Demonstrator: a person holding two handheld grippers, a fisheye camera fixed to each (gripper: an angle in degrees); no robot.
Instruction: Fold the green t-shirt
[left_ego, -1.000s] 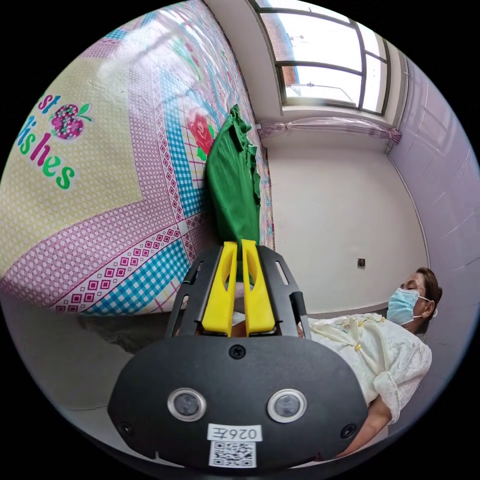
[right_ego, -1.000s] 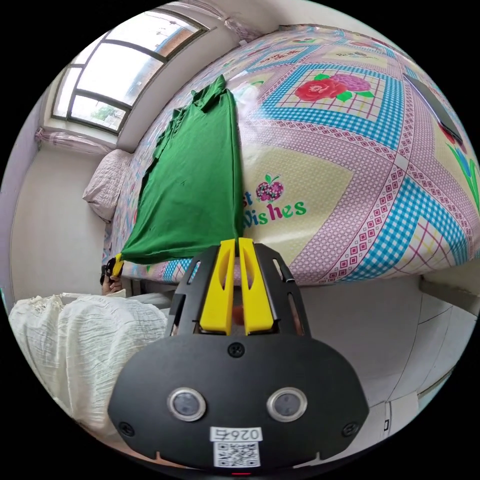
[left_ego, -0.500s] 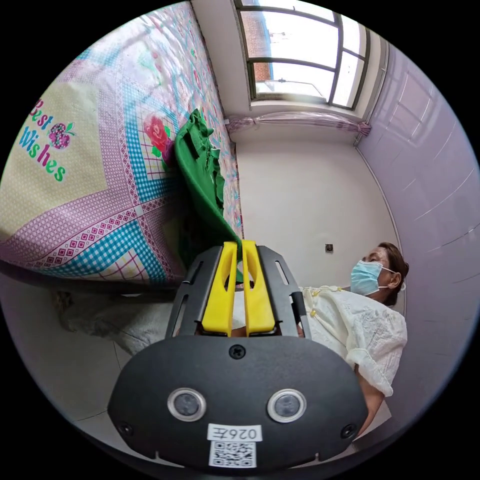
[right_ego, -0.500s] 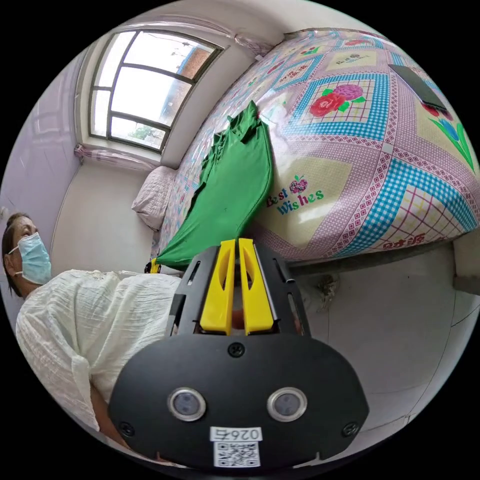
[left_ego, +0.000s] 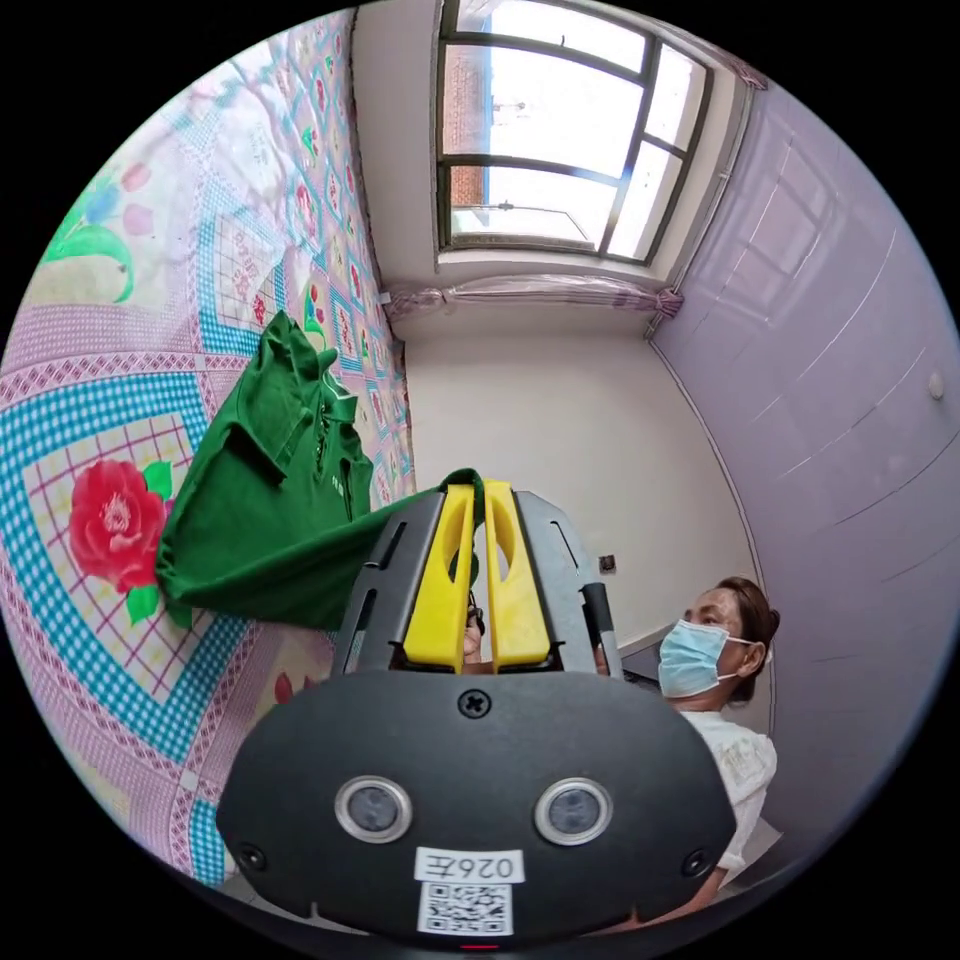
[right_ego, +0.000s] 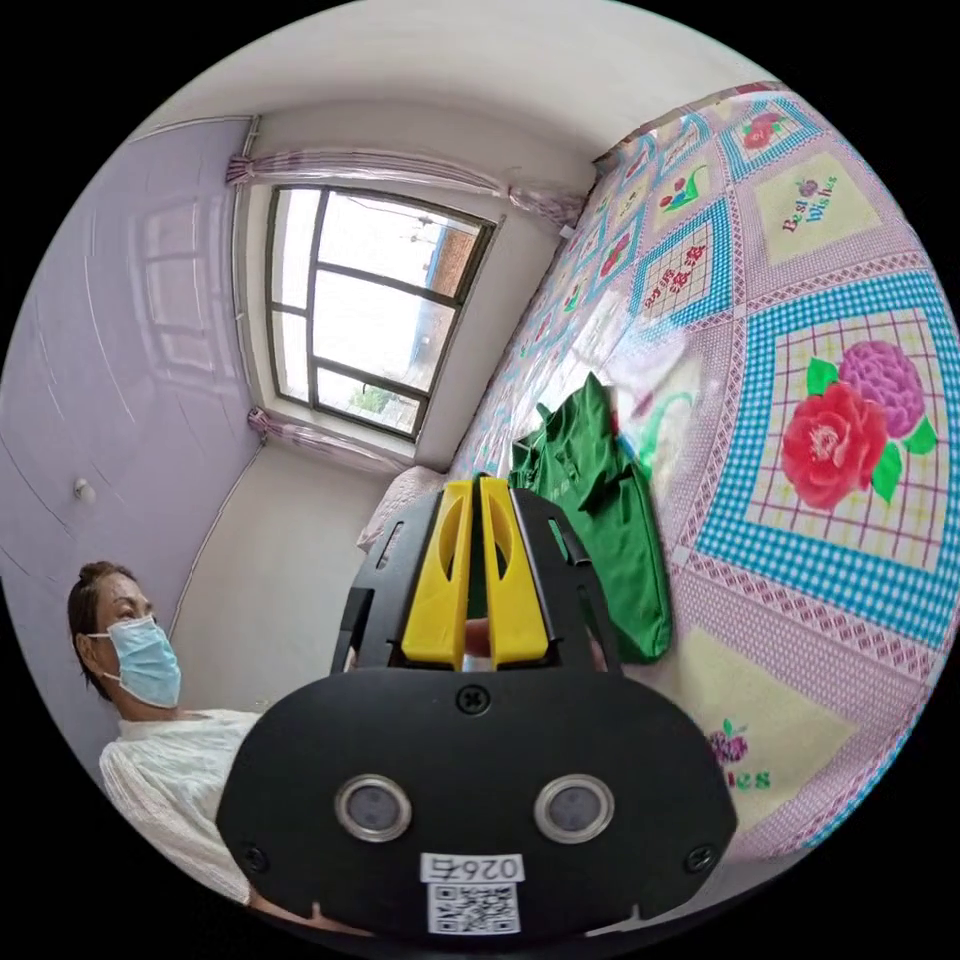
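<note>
The green t-shirt (left_ego: 265, 500) lies on the patterned bedspread (left_ego: 120, 300), its collar end flat and its lower part raised off the bed. My left gripper (left_ego: 478, 490) is shut on a corner of the shirt's hem, held above the bed. In the right gripper view the green t-shirt (right_ego: 610, 520) bends over itself in a fold near the bed's edge. My right gripper (right_ego: 476, 488) is shut on the other hem corner, with green cloth between the yellow jaws.
The bedspread (right_ego: 820, 420) has flower squares and reaches far past the shirt. A window (left_ego: 555, 150) stands beyond the bed's end. The person holding the grippers (left_ego: 715, 650) stands beside the bed, close to a lilac wall (left_ego: 850, 400).
Both grippers have risen and carried the hem from the bed's edge over toward the collar. The shirt, flat a second ago, now bends over itself.
</note>
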